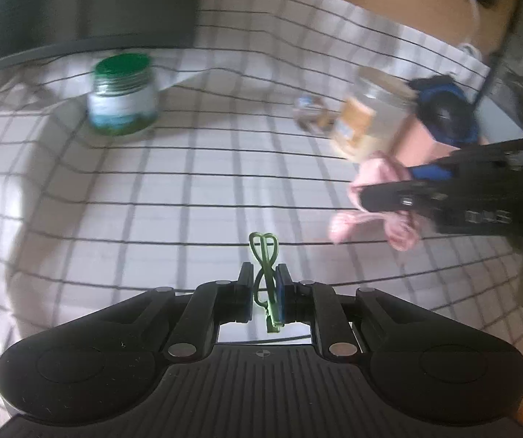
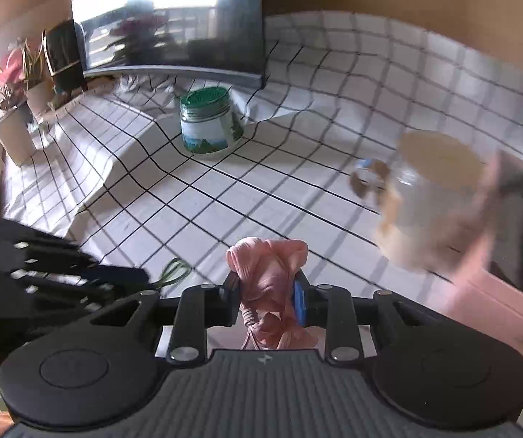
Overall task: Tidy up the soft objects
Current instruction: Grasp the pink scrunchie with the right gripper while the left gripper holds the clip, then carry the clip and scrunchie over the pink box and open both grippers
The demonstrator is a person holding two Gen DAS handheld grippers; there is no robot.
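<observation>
Grid-checked cloth; tongs around crumpled pink fabric.

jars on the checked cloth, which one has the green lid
The green-lidded jar standing upright near the dark monitor, with a white and green label. The other jar, nearer the right gripper, is clear with a yellowish label and no green lid.
</observation>
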